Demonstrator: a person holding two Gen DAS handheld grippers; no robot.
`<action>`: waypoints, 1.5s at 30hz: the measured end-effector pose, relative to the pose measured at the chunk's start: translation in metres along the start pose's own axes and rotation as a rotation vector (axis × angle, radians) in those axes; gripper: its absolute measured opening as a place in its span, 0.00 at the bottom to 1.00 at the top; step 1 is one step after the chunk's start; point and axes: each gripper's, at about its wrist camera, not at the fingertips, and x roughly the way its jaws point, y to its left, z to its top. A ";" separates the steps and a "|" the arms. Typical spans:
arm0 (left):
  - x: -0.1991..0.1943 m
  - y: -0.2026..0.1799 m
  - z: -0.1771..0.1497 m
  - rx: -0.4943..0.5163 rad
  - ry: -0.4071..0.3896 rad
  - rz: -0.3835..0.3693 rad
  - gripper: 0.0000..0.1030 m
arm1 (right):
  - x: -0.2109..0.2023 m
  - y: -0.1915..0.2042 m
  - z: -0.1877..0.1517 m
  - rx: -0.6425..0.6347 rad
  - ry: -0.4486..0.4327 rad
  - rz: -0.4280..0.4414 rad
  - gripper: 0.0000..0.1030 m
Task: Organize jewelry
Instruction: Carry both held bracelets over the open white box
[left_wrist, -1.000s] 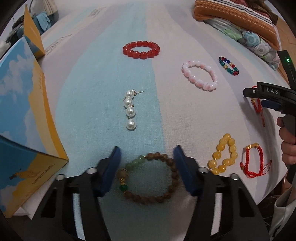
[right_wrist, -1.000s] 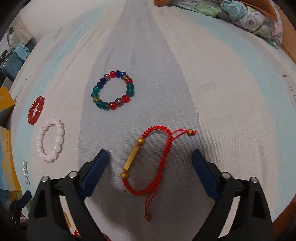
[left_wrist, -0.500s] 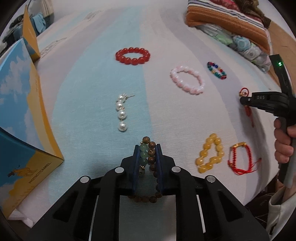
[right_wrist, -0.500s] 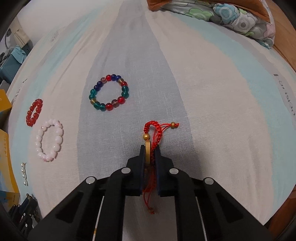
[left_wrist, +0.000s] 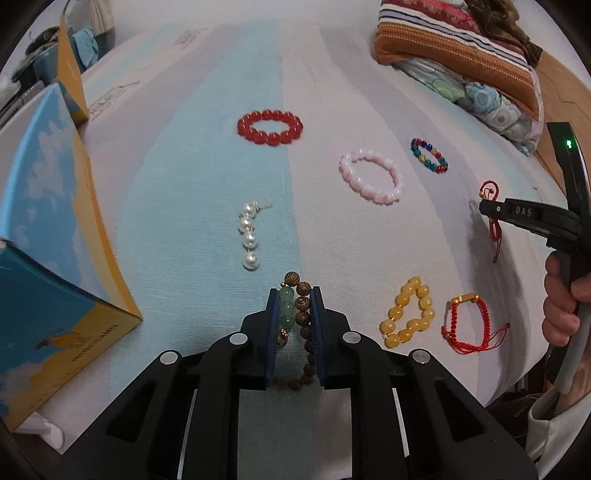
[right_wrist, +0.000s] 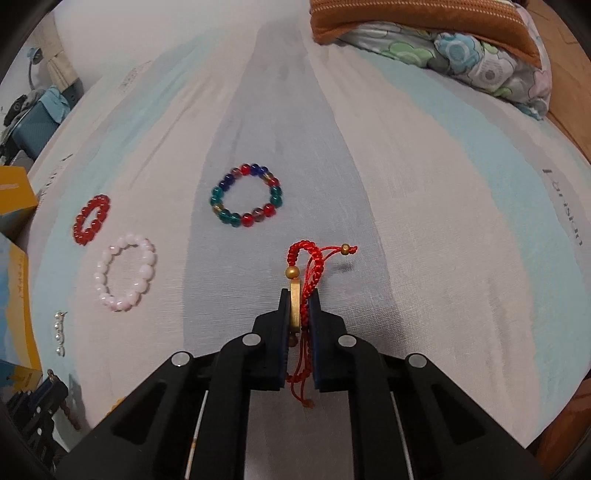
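Your left tongs (left_wrist: 294, 306) are closed on the wooden bead bracelet (left_wrist: 300, 314), squeezed flat between the two blue pads, with its pale green beads against the left pad and the brown beads against the right one; its top beads stick out past the tips, and its lower part hangs between the arms above the bed (left_wrist: 207, 177). Your right tongs (right_wrist: 298, 308) are pinching the red cord bracelet (right_wrist: 308, 266) (the one with a gold tube and gold beads); the red loop stands above the tips and the cord ends hang down between the arms. Both pairs closed within the last second, each with its bracelet between the pads. On the striped sheet lie the other pieces, all apart from each other: the red bead bracelet (left_wrist: 269, 127), the pink bead bracelet (left_wrist: 370, 179), the multicolour bead bracelet (right_wrist: 245, 199), the pearl earring (left_wrist: 248, 236), the yellow bead bracelet (left_wrist: 408, 317) and, just beside it, a second red cord bracelet (left_wrist: 467, 325). A blue and yellow box (left_wrist: 48, 236) stands at the left.
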 end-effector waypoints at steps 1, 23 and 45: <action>-0.005 -0.001 0.001 -0.001 -0.007 -0.001 0.15 | -0.003 0.000 0.000 -0.001 -0.005 0.002 0.08; -0.065 0.008 0.037 -0.041 -0.111 0.066 0.15 | -0.056 0.026 0.003 -0.034 -0.064 0.053 0.08; -0.139 0.065 0.056 -0.150 -0.213 0.161 0.15 | -0.099 0.122 0.010 -0.149 -0.108 0.165 0.08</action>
